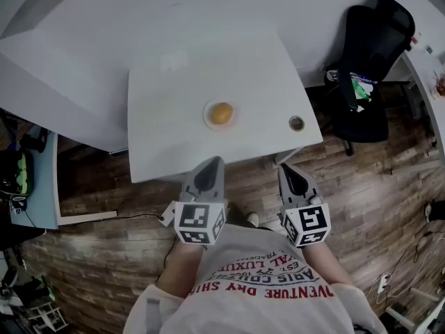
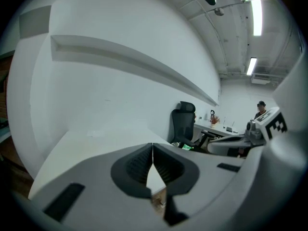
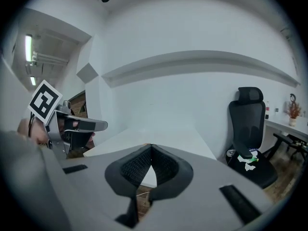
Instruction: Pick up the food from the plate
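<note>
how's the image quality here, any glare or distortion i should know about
Head view: dim and slightly soft, edges bent, yet the orange food reads clearly. Left gripper view: heavy fisheye, dark round border, ceiling light blown out. Right gripper view: same border, evenly lit, wall ledge bowed.

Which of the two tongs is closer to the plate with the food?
The left tongs: their shut tips point almost straight at the plate, while the right tongs sit further aside, nearer the small round container.

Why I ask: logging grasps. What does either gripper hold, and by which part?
Nothing. The left gripper and right gripper are both shut and empty; the orange food lies on its plate, apart from both.
</note>
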The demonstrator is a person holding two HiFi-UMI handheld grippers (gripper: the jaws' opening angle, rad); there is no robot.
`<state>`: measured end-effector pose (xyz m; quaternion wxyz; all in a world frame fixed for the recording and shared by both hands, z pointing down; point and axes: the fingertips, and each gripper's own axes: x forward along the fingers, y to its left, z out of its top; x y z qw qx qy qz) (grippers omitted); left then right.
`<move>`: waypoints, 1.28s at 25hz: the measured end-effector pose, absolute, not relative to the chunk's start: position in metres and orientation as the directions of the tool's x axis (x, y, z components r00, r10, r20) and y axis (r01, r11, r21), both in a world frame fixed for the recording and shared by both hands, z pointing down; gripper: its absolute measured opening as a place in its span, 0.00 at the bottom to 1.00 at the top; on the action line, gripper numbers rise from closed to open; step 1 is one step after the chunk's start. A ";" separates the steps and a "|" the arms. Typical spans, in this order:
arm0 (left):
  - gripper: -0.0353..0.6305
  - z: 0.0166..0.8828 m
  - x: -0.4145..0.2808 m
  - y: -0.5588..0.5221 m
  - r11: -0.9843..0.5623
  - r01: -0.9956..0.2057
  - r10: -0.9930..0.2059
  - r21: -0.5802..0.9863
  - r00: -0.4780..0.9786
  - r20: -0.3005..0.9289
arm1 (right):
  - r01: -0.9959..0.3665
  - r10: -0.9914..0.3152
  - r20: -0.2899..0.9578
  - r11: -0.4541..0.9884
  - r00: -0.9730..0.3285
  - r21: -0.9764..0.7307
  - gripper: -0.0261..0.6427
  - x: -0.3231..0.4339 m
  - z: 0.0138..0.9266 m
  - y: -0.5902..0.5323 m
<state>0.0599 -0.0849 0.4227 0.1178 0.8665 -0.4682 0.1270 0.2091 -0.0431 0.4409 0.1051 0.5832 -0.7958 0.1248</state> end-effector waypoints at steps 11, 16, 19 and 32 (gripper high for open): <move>0.06 0.433 0.063 -0.172 -0.507 -0.855 -0.787 0.109 0.511 0.346 | -0.940 -0.882 0.329 0.331 -0.338 -0.080 0.04 0.201 0.444 -0.134; 0.06 0.433 0.060 -0.227 -0.515 -0.849 -0.780 0.116 0.521 0.347 | -0.944 -0.881 0.340 0.323 -0.328 -0.075 0.04 0.197 0.444 -0.185; 0.06 0.439 0.056 -0.255 -0.523 -0.843 -0.767 0.126 0.530 0.362 | -0.948 -0.880 0.354 0.308 -0.316 -0.080 0.05 0.194 0.448 -0.214; 0.06 0.486 0.048 -0.304 -0.553 -0.817 -0.688 0.163 0.558 0.465 | -0.941 -0.841 0.425 0.322 -0.334 -0.103 0.05 0.178 0.473 -0.292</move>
